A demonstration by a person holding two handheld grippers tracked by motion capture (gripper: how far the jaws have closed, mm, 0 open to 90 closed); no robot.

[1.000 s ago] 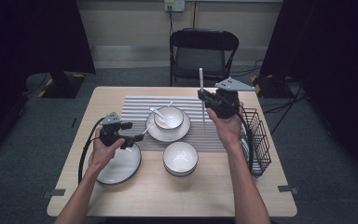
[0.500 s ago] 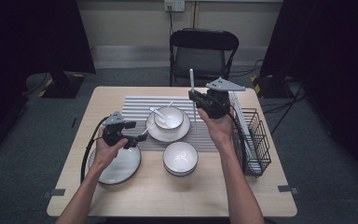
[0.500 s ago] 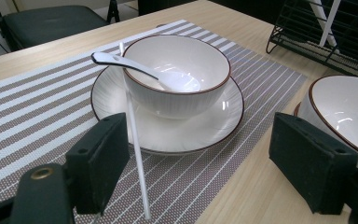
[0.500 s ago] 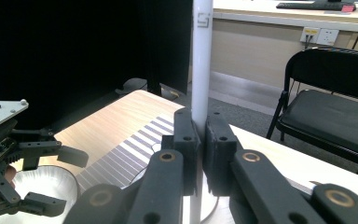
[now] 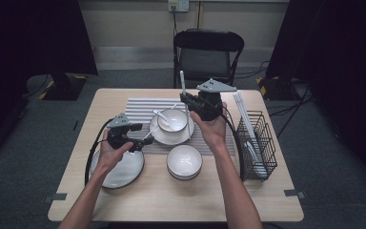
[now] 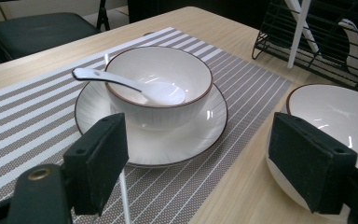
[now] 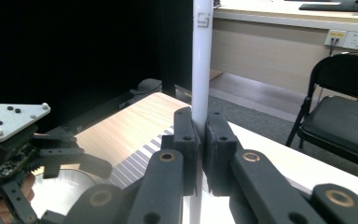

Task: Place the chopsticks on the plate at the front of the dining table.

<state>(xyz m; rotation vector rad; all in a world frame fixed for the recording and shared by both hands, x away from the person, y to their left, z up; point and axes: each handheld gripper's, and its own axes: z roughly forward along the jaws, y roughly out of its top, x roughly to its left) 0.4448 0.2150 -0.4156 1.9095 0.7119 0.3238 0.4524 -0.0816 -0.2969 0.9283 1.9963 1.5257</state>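
Right gripper, clamped on the white chopstick, has shifted left from the rack; left gripper, jaws apart, unchanged.

Bright tabletop, dark surroundings, sharp focus

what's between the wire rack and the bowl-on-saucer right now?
In the high view, the right gripper, shut on an upright white chopstick, and the hand holding it sit between the wire rack and the bowl on its saucer.
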